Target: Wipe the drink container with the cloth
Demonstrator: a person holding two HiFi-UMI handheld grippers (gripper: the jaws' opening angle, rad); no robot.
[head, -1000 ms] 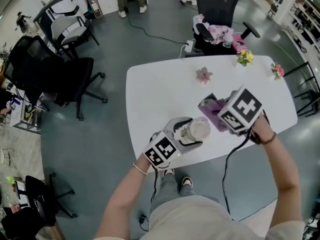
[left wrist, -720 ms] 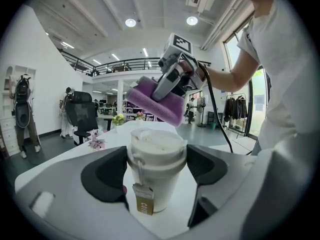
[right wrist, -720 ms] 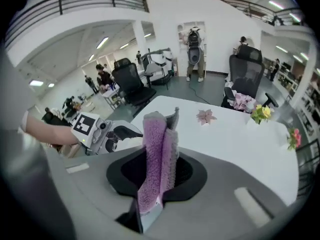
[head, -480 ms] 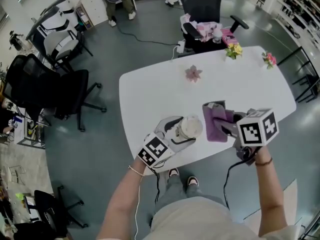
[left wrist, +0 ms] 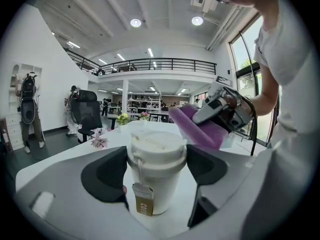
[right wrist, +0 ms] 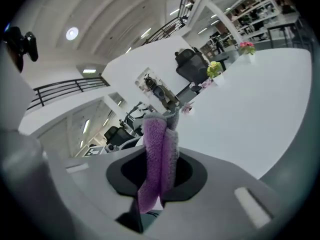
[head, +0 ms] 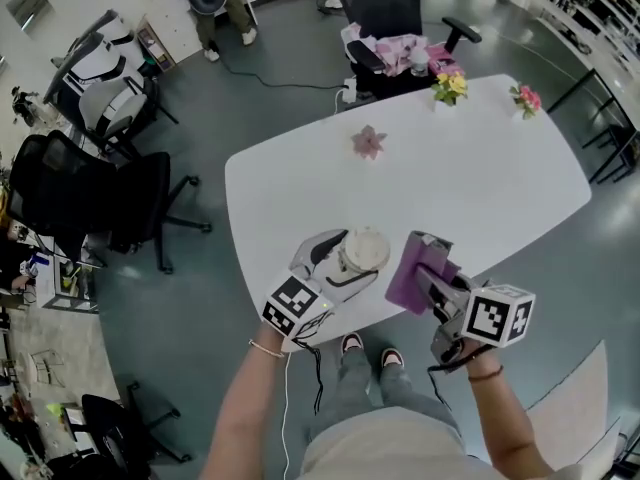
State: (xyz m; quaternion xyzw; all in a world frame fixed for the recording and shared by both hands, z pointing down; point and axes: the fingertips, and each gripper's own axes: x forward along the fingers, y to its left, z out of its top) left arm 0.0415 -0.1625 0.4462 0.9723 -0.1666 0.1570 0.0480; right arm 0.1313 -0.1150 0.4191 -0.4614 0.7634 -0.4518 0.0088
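Note:
A white lidded paper cup (head: pixel 362 251) with a tag on a string stands upright near the front edge of the white table (head: pixel 480 178). My left gripper (head: pixel 350 259) is shut on it, one jaw on each side of the cup (left wrist: pixel 156 171). My right gripper (head: pixel 428 280) is shut on a folded purple cloth (head: pixel 413 271), held just right of the cup. In the left gripper view the cloth (left wrist: pixel 200 130) hangs beside the cup's lid; I cannot tell if they touch. The right gripper view shows the cloth (right wrist: pixel 159 159) pinched upright between the jaws of the right gripper (right wrist: pixel 160 173).
A pink paper flower (head: pixel 368 141) lies mid-table. Two small flower pots (head: pixel 449 86) (head: pixel 524 99) stand at the far edge. An office chair (head: pixel 385 8) with pink items sits behind the table, and black chairs (head: pixel 120 198) stand to the left.
My right gripper has drawn back toward the table's front edge with the cloth, which now sits level with the cup's right side. The left gripper still holds the cup.

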